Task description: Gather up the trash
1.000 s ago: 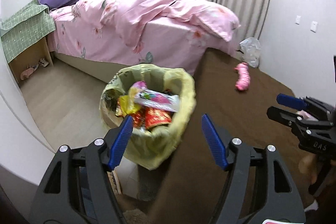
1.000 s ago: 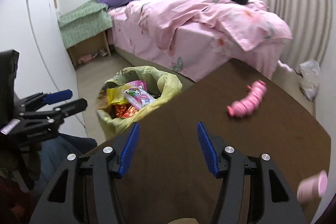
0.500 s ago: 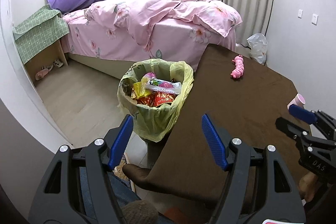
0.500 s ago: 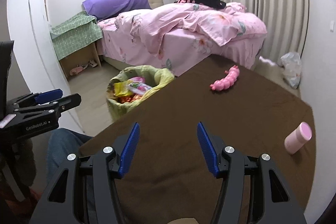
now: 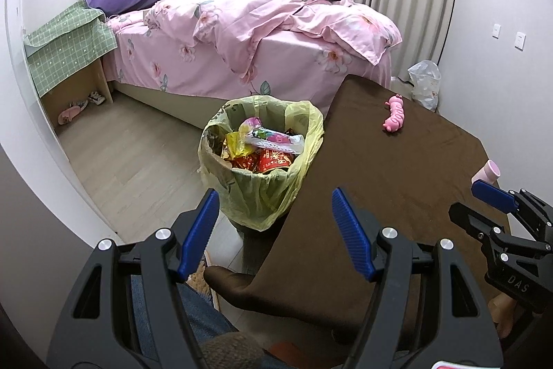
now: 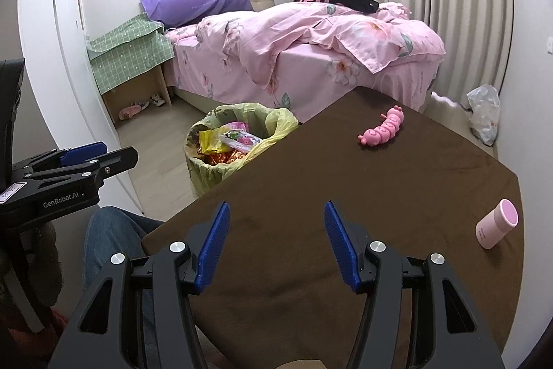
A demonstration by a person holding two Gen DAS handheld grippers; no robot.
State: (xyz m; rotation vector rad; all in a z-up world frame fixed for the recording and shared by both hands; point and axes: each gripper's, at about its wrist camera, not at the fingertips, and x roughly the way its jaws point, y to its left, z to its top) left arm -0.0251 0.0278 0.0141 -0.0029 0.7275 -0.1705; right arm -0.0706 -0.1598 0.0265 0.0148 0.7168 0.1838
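A bin lined with a yellow-green bag (image 5: 262, 196) (image 6: 207, 175) stands on the floor against the left edge of the brown table (image 5: 397, 168) (image 6: 363, 189). Colourful wrappers (image 5: 266, 148) (image 6: 235, 141) fill it to the rim. My left gripper (image 5: 276, 230) is open and empty, held back over the table's near left corner, short of the bin. My right gripper (image 6: 274, 241) is open and empty above the near part of the table. On the table lie a pink caterpillar toy (image 5: 395, 113) (image 6: 383, 125) and a pink cylinder (image 6: 497, 224) (image 5: 487, 170) on its side.
A bed with pink floral bedding (image 5: 262, 34) (image 6: 311, 44) fills the back of the room, with a green-cloth nightstand (image 5: 69, 47) beside it. A white plastic bag (image 5: 425, 82) (image 6: 484, 113) lies on the floor by the right wall. A person's jeans-clad leg (image 6: 114, 237) is at the table's near left.
Both grippers have drawn back from the bin and table, so the bin, toy and bed look smaller and farther. The pink cylinder has come fully into view. Both jaws stay equally wide.
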